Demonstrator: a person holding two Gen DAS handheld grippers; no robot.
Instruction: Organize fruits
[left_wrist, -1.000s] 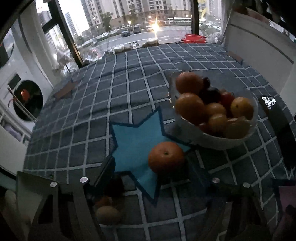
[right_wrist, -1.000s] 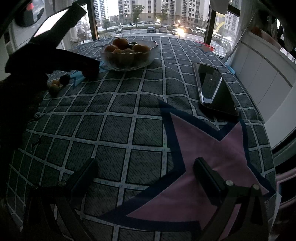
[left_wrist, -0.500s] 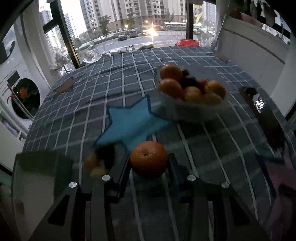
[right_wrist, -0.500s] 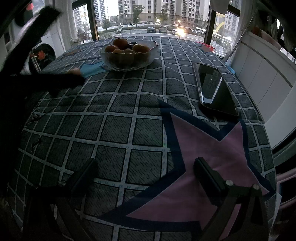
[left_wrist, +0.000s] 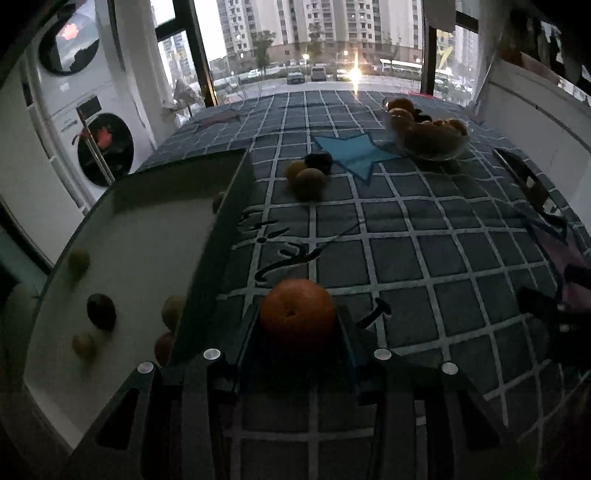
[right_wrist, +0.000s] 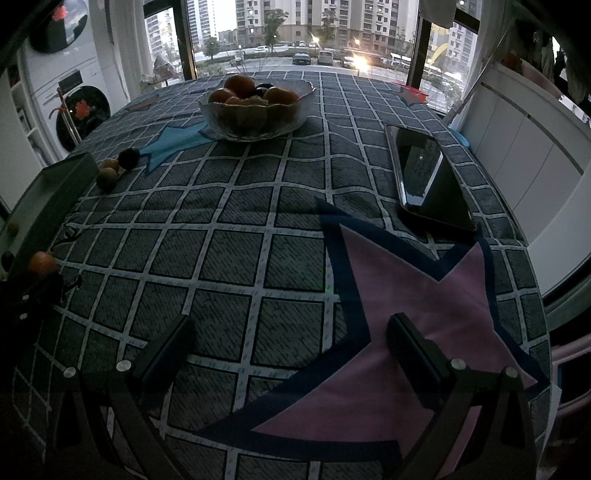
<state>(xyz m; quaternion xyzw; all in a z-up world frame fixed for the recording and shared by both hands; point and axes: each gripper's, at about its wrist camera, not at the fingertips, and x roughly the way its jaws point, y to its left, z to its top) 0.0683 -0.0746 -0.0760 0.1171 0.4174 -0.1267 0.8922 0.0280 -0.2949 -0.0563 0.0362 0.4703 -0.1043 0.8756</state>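
My left gripper (left_wrist: 298, 332) is shut on an orange (left_wrist: 297, 314) and holds it above the checked tablecloth, just right of a white tray (left_wrist: 122, 251) that holds several small fruits. The orange also shows at the left edge of the right wrist view (right_wrist: 42, 263). Three loose fruits (left_wrist: 308, 173) lie on the cloth beyond. A glass bowl (right_wrist: 255, 107) full of fruit stands at the far side. My right gripper (right_wrist: 290, 345) is open and empty over the pink star patch.
A dark tablet (right_wrist: 424, 173) lies on the right side of the table. A blue star patch (left_wrist: 354, 151) sits beside the bowl. Washing machines (left_wrist: 99, 147) stand to the left, a white cabinet (right_wrist: 532, 155) to the right.
My left gripper has closed on the orange and carried it back and left, away from the bowl to beside the white tray. The right gripper has not moved.
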